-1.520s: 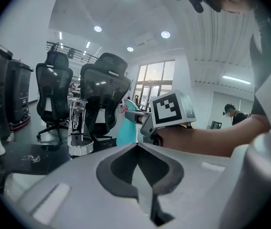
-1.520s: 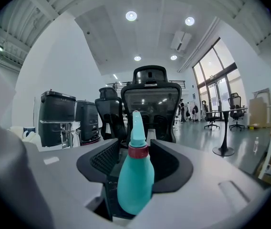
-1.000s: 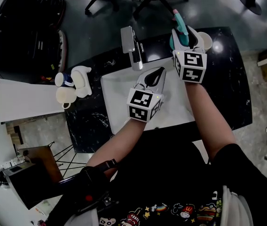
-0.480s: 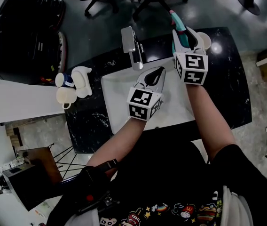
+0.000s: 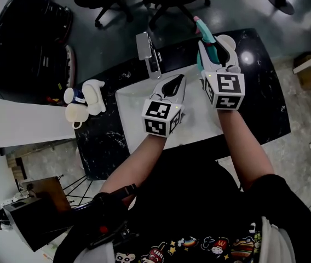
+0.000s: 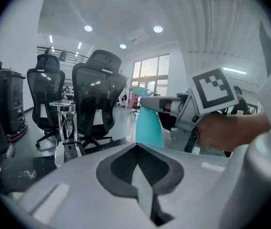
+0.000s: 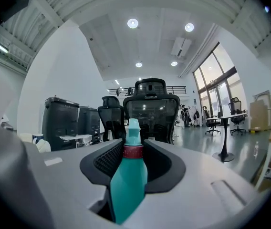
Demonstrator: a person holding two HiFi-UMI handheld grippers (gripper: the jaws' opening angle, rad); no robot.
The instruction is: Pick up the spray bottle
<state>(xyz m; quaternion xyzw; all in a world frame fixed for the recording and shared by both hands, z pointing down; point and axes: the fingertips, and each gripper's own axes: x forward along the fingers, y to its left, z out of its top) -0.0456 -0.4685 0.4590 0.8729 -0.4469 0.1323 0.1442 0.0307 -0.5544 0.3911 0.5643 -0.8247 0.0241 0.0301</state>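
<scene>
two claws above a dark bench point(image 5: 265, 92): right claw point(image 5: 214, 51) clamped on a teal spray bottle point(image 7: 128, 175) near the far edge; left claw point(image 5: 172, 87) closed, empty, over a white basin point(image 5: 131, 111).

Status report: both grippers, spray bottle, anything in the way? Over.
Right gripper shut on spray bottle. Left gripper shut, empty. Bottle upright between jaws. Nothing in the way.

The head camera rides above the person and looks steeply down on the black table point(image 5: 265, 92), with the left gripper point(image 5: 176, 82) and right gripper point(image 5: 210, 44) mid-frame. Each gripper camera sits close behind its own jaws, facing level across the room. All three views share the spray bottle point(image 7: 128, 185) and the office chairs point(image 6: 97, 94), which lie along the head view's top edge.
</scene>
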